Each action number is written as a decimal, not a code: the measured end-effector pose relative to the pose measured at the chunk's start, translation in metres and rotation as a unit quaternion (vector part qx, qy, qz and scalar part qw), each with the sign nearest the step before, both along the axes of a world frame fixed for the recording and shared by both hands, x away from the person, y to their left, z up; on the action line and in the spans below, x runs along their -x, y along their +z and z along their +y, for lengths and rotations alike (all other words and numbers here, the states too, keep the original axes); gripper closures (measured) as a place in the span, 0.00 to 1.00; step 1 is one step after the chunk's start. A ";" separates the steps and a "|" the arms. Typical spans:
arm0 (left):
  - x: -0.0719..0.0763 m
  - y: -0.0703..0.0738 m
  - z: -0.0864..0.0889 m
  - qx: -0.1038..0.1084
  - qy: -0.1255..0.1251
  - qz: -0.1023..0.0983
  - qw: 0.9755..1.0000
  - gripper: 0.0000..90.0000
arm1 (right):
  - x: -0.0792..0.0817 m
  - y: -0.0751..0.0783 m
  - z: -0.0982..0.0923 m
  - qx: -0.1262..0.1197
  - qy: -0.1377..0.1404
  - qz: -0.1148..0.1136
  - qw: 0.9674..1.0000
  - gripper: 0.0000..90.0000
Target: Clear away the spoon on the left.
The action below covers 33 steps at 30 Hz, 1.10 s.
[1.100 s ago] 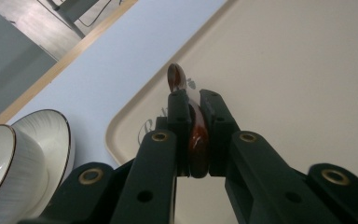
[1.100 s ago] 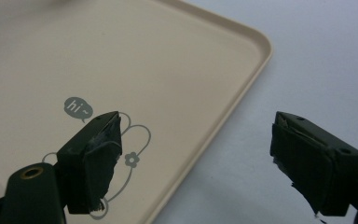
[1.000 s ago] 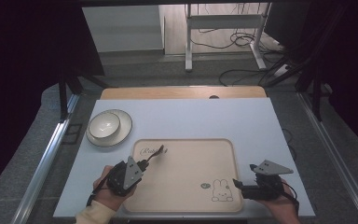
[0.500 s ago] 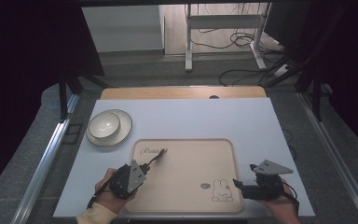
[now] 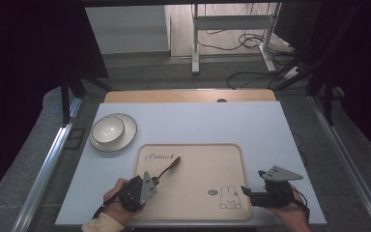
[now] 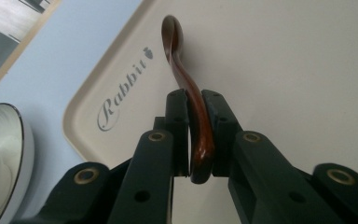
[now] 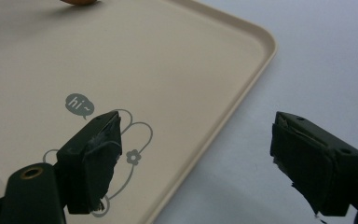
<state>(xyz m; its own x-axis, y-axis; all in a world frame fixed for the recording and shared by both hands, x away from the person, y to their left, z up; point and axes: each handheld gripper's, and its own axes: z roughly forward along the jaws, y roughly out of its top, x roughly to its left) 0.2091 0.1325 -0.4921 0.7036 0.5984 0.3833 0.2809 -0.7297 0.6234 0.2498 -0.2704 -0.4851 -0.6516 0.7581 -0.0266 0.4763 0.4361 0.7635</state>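
spoon [image 6: 189, 100] clamped in left gripper [image 6: 194, 105], resting on tray [image 5: 207, 203] near 10 o'clock; right gripper [image 7: 191, 163] spread wide, idle at 4 o'clock; release pending.

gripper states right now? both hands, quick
Left gripper: shut on the brown spoon, over the tray.
Right gripper: open, holding nothing.

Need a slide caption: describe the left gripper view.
Left gripper clamps a brown wooden spoon over the beige tray.
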 end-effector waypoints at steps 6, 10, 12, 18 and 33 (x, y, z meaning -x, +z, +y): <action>0.000 -0.006 -0.005 -0.019 -0.003 0.011 1.000 0.88 | 0.000 0.000 0.000 0.001 0.000 0.001 1.000 0.18; 0.000 -0.010 -0.008 -0.028 -0.006 0.022 0.999 0.87 | 0.000 0.000 0.000 0.001 0.000 0.002 1.000 0.18; -0.001 -0.012 -0.008 -0.032 -0.007 0.029 0.999 0.87 | 0.000 0.000 0.000 0.001 0.000 0.002 1.000 0.18; -0.003 -0.015 -0.007 -0.029 -0.007 0.051 0.998 0.84 | 0.000 0.000 0.000 0.002 0.000 0.002 1.000 0.18; -0.012 -0.020 -0.006 0.012 -0.014 0.123 0.992 0.53 | -0.001 0.000 -0.002 0.002 -0.001 0.002 1.000 0.18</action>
<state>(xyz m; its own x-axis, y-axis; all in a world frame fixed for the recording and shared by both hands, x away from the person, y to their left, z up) 0.2209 0.1260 -0.5120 0.7906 0.5838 0.1847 0.4058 -0.7254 0.5559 0.2504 -0.2721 -0.4849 -0.6495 0.7599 -0.0278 0.4803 0.4383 0.7597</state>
